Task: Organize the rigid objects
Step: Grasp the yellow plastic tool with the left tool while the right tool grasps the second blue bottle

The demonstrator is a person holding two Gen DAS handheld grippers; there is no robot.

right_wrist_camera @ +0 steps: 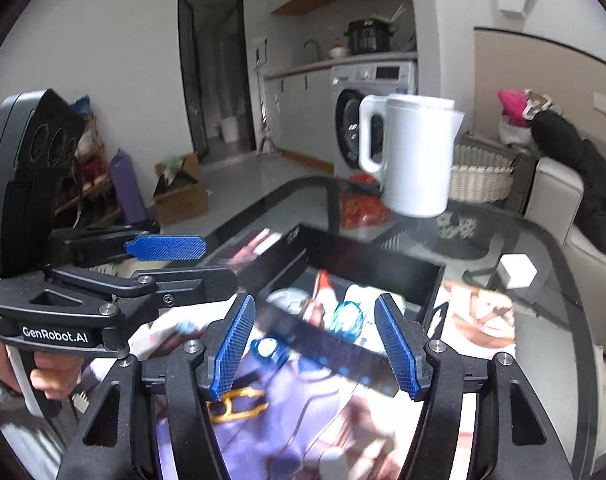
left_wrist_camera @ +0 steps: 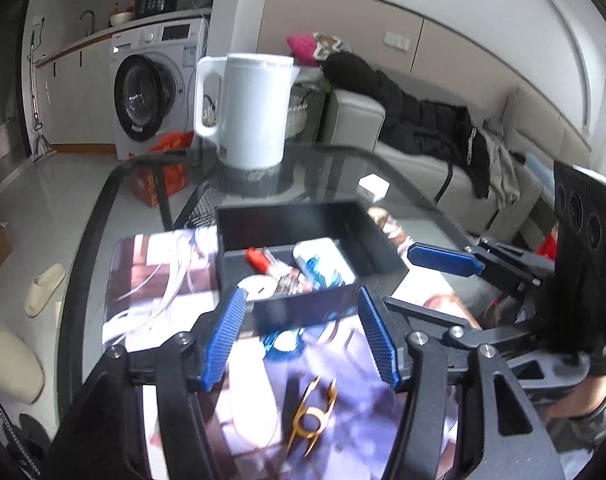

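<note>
A black open box (left_wrist_camera: 367, 236) (right_wrist_camera: 431, 280) sits on a printed mat on the glass table. Inside lie a red-capped item (left_wrist_camera: 259, 258), a white and blue pack (left_wrist_camera: 323, 264) and a white round item (left_wrist_camera: 257, 286). A blue round object (left_wrist_camera: 283, 342) (right_wrist_camera: 269, 350) lies on the mat just in front of the box. A gold clip (left_wrist_camera: 313, 416) (right_wrist_camera: 237, 404) lies nearer. My left gripper (left_wrist_camera: 301, 336) is open and empty above the blue object. My right gripper (right_wrist_camera: 315, 344) is open and empty over the box's front wall.
A white kettle (left_wrist_camera: 255, 112) (right_wrist_camera: 415, 160) stands on the table behind the box. A small white cube (right_wrist_camera: 517, 270) lies at the right. The mat (left_wrist_camera: 159, 280) covers the near table. A sofa with dark clothes (left_wrist_camera: 423, 128) is beyond the table's right edge.
</note>
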